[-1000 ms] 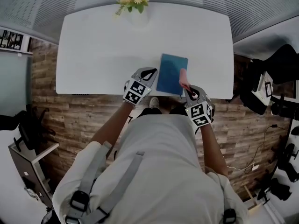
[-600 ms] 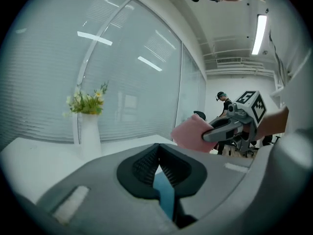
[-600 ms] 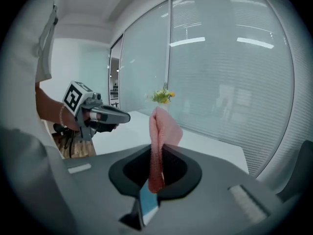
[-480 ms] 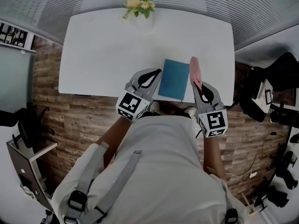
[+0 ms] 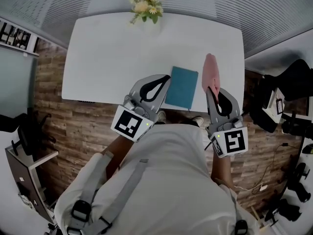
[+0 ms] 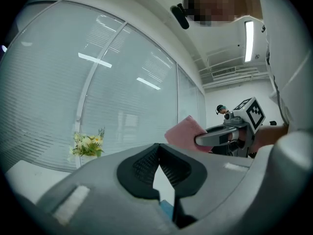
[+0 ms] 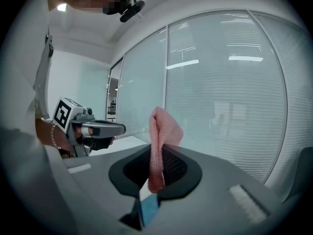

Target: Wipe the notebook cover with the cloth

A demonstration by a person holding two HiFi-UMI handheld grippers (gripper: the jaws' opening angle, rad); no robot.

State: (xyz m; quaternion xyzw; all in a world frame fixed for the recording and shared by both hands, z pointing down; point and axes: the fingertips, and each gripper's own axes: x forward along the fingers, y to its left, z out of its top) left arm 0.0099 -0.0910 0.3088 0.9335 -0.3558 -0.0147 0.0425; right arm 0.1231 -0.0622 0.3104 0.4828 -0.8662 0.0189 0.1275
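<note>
White table (image 5: 112,53) fills the upper middle of the head view, set on a wood-plank floor (image 5: 73,124) with ribbed grey walls behind. Flowers (image 5: 145,5) stand at the far edge. A teal notebook (image 5: 181,87) lies flat near the table's near edge, right of centre. The left gripper (image 5: 166,77) reaches in from below, its tip just beside the notebook's left edge. The right gripper (image 5: 211,89) is on the other side of the notebook, and a pink cloth (image 5: 210,75) stands up from its tip, clear of the cover and just to its right.

From the left gripper view, its dark ribbed fingers (image 6: 142,165) are clenched tip to tip with nothing between them. A sliver of white table and a corner of the blue notebook show through the opening below the tips. Beyond are a glass wall with blinds, the flowers to the left, and the other gripper to the right with the cloth sticking out of it.

From the right gripper view, the fingers are clamped on the cloth, which rises as a folded upright strip above the tips and hangs a little below them. A blue strip of notebook shows under the fingers. The left gripper is at the left, against the glass wall.
</note>
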